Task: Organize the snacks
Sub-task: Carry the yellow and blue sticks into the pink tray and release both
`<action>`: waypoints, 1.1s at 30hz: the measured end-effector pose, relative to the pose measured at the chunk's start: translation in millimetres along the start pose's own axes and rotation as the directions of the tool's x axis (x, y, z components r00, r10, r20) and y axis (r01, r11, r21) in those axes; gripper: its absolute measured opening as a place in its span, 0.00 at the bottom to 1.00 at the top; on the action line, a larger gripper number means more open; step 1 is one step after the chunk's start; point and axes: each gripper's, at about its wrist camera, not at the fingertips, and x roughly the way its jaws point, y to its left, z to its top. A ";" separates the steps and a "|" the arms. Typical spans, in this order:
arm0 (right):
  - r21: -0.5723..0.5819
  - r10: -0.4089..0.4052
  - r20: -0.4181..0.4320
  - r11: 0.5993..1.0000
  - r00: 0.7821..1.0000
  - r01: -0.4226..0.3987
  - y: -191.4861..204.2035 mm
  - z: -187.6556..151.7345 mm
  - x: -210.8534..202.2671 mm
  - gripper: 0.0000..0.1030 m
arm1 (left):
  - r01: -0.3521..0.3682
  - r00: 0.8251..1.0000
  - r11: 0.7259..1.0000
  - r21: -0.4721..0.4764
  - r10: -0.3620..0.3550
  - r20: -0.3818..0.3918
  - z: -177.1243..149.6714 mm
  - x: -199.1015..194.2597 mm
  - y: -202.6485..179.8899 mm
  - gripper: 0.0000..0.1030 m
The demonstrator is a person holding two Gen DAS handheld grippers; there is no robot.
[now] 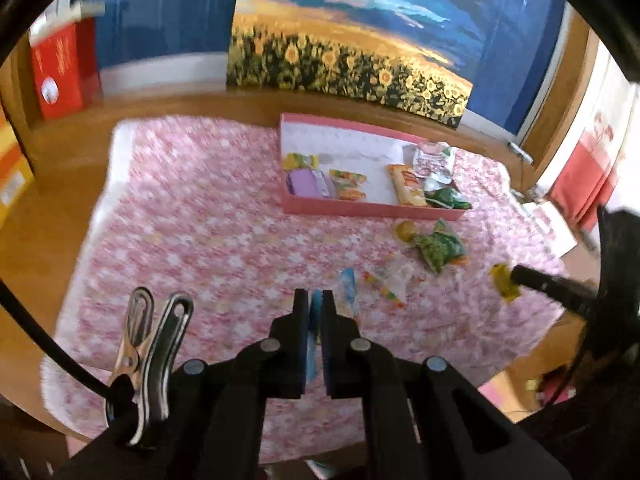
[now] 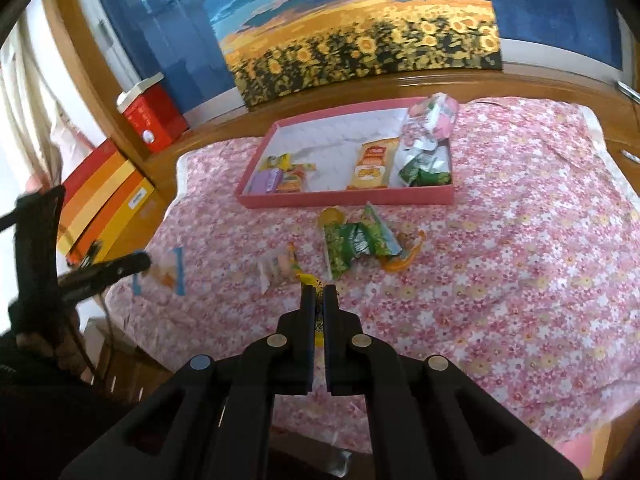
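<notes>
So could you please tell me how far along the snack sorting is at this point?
Roughly halfway. Done: several packets already lie in the pink tray, including a purple one, an orange one and green ones. In hand: the left gripper is shut on a blue-edged packet, and the right gripper on a yellow packet. Left: the green packets and a clear packet on the cloth.
</notes>
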 end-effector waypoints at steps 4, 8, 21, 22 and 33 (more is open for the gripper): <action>0.025 -0.006 0.031 1.000 1.000 0.005 -2.3 7.0 1.7 0.04 | -0.043 0.999 0.999 0.022 0.043 0.032 5.1 -6.0 -3.6 0.05; 0.011 0.000 0.081 1.000 0.997 -0.001 4.2 22.4 -8.9 0.04 | -0.054 0.995 0.998 0.017 0.052 0.086 23.5 -20.1 -1.9 0.05; -0.010 -0.004 0.234 1.000 0.972 0.007 3.9 71.3 -27.9 0.04 | -0.014 0.971 0.999 0.045 0.003 0.237 73.6 -16.6 -16.4 0.05; -0.013 -0.006 0.239 1.000 0.971 0.010 1.8 74.3 -26.5 0.04 | -0.014 0.969 0.998 0.061 -0.002 0.246 77.3 -12.1 -19.0 0.05; -0.020 -0.037 0.173 0.999 0.984 0.041 -27.0 110.0 34.3 0.04 | -0.002 0.979 0.999 0.046 -0.007 0.206 121.2 53.5 -6.2 0.05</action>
